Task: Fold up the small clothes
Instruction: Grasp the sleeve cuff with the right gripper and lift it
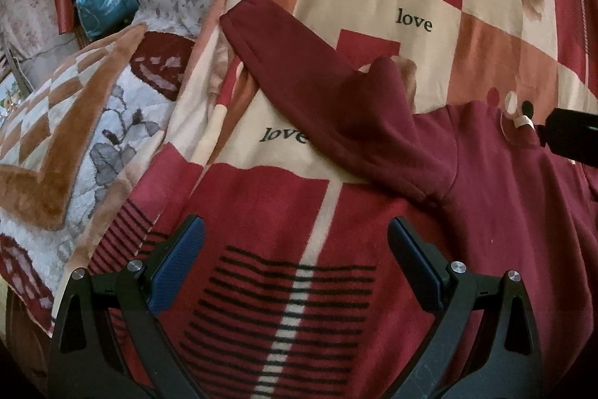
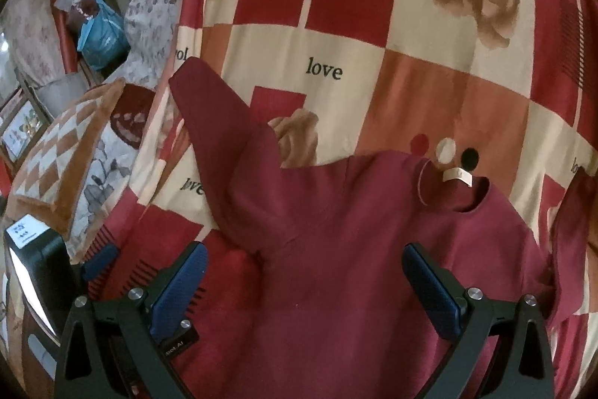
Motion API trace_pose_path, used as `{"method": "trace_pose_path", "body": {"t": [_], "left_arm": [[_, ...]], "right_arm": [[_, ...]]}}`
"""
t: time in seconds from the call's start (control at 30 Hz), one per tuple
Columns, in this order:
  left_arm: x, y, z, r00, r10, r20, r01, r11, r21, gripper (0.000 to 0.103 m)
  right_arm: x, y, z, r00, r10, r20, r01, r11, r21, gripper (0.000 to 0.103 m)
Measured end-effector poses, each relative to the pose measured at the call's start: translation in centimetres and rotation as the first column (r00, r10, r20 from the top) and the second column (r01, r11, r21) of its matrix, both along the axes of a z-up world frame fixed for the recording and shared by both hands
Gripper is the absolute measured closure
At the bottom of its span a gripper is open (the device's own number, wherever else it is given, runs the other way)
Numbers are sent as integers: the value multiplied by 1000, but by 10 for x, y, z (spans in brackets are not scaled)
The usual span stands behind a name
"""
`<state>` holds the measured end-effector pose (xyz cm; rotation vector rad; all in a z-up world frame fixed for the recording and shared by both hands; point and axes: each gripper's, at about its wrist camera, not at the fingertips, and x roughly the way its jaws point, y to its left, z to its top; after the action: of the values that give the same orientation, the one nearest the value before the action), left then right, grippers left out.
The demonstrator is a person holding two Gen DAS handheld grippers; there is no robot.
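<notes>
Maroon top (image 2: 336, 249) lies spread flat on the patchwork bedspread (image 2: 411, 62), neck hole (image 2: 454, 191) away from the person, a pale tag (image 2: 458, 175) across the collar. Take that collar as the mark for everything else.

Right gripper (image 2: 304, 281) hovers over the chest, below the collar, both blue pads (image 2: 179, 283) wide apart and nothing between them. The top's body sits directly under and ahead of it.

Left gripper (image 1: 297, 262) is off to the left of the collar, over bare bedspread just beside the top's left edge. Jaws spread there too, holding nothing. From its camera the garment fills the right side, and the other tool's black tip pokes in near the collar.

Now the key piece: 1 sleeve (image 2: 224, 144) runs up and out to the left of the collar, long axis slanting away from the shoulder seam, cuff (image 1: 233, 17) far out on the bedspread. It bends about halfway, with a raised fold there. The second sleeve only shows at the far right edge, partly hidden.

My read: the fold has not started, and the left sleeve is the likely first move. The left gripper is the nearer one, sleeve lying ahead and slightly right of its jaws. It would need to reach forward to the cuff and carry it back across toward the collar.

Cushions (image 1: 56, 137) and a blue bag (image 1: 106, 2) sit well left, out of the way.
</notes>
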<state>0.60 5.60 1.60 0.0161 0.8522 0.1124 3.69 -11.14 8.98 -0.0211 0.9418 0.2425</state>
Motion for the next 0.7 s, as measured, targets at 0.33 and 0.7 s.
{"method": "trace_pose_path", "body": {"t": [0.33, 0.7], "left_arm": [[1, 25, -1, 996, 85, -18, -85, 996, 5, 4], [-8, 80, 6, 964, 265, -17, -265, 964, -32, 4]], "right_arm": [[16, 28, -6, 997, 60, 41, -59, 998, -23, 3], [92, 126, -35, 970, 230, 82, -225, 972, -61, 14]]}}
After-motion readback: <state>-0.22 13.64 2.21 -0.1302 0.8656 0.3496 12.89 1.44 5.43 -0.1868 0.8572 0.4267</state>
